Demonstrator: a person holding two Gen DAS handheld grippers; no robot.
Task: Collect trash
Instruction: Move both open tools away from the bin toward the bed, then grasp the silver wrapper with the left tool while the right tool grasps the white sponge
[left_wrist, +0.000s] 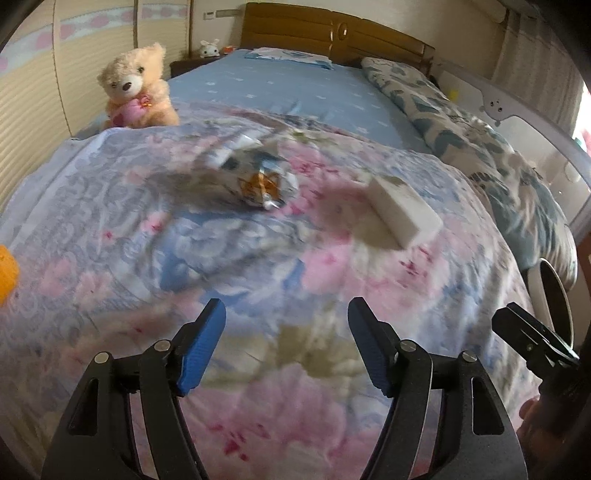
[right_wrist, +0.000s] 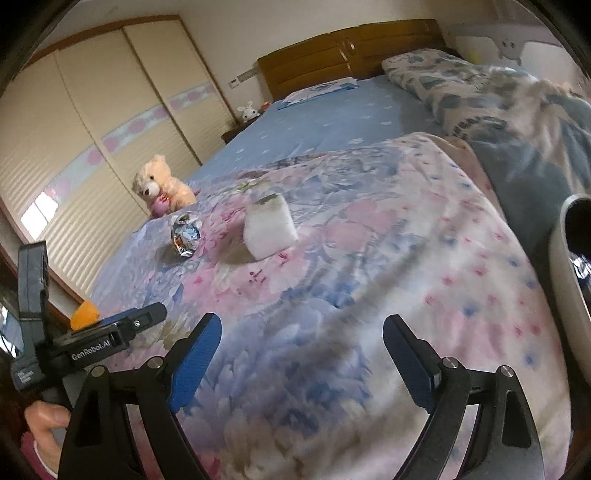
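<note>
Floral bedding (left_wrist: 258, 369) in pink and blue fills both views beneath me. My left gripper (left_wrist: 286, 345) hangs over it released, jaws apart with nothing between them; my right gripper (right_wrist: 301, 356) is spread wide and empty too. Farther up, at about twelve o'clock in the left view, lies a crumpled foil wrapper (left_wrist: 264, 184), with a white box (left_wrist: 402, 210) at one o'clock, near it but apart. Beyond, at eleven o'clock, a teddy bear (left_wrist: 135, 88) sits at the bed's edge, and a white bin (right_wrist: 570, 266) shows at three o'clock in the right view
</note>
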